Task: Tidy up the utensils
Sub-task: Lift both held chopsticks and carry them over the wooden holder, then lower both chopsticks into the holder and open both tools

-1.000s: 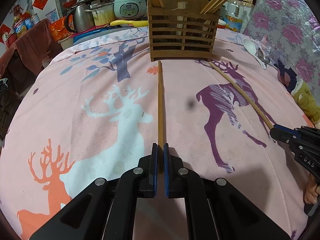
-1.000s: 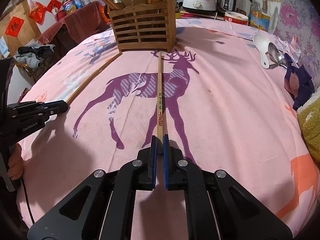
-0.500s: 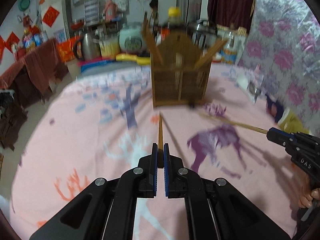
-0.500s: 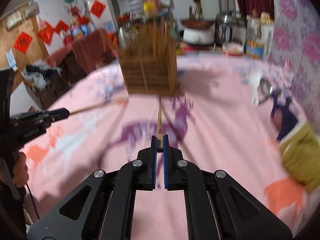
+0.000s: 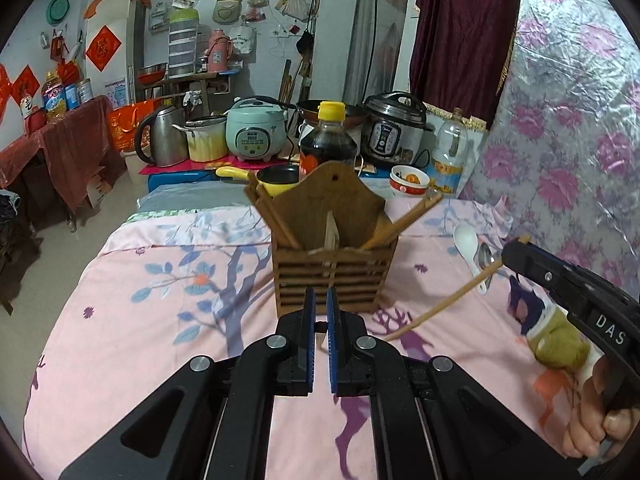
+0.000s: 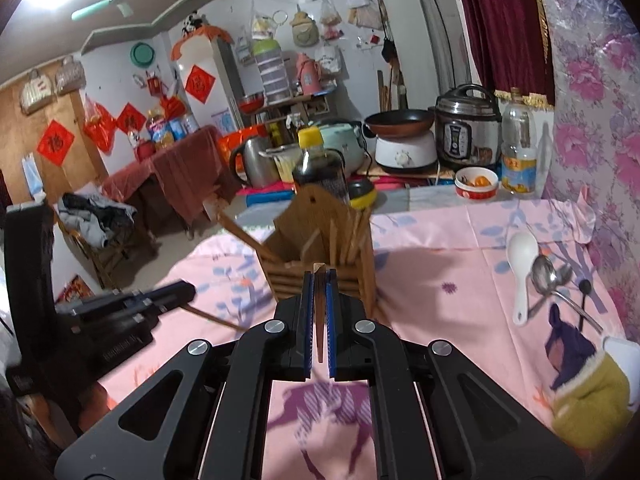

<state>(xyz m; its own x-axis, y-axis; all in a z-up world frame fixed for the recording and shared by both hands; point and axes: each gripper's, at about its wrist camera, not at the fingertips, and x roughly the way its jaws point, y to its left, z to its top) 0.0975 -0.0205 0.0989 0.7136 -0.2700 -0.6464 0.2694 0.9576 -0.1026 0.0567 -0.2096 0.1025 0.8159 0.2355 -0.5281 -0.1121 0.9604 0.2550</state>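
Note:
A wooden slatted utensil holder [image 5: 334, 276] stands on the pink deer-print cloth, with several chopsticks leaning in it; it also shows in the right wrist view [image 6: 320, 256]. My left gripper [image 5: 320, 312] is shut on a chopstick seen end-on between its pads, just in front of the holder. My right gripper [image 6: 319, 292] is shut on a chopstick [image 6: 319, 320] held upright, its tip near the holder's rim. From the left wrist view, that right gripper [image 5: 516, 254] holds its chopstick [image 5: 440, 306] slanting down toward the cloth.
A white spoon [image 6: 522, 268] and metal spoons [image 6: 546, 276] lie at the right of the cloth, near a purple and olive cloth toy [image 6: 588, 384]. A soy sauce bottle [image 5: 328, 140], cookers and a kettle [image 5: 160, 140] stand behind the holder.
Both grippers have lifted their chopsticks off the cloth and tipped them up, and both have moved closer to the holder.

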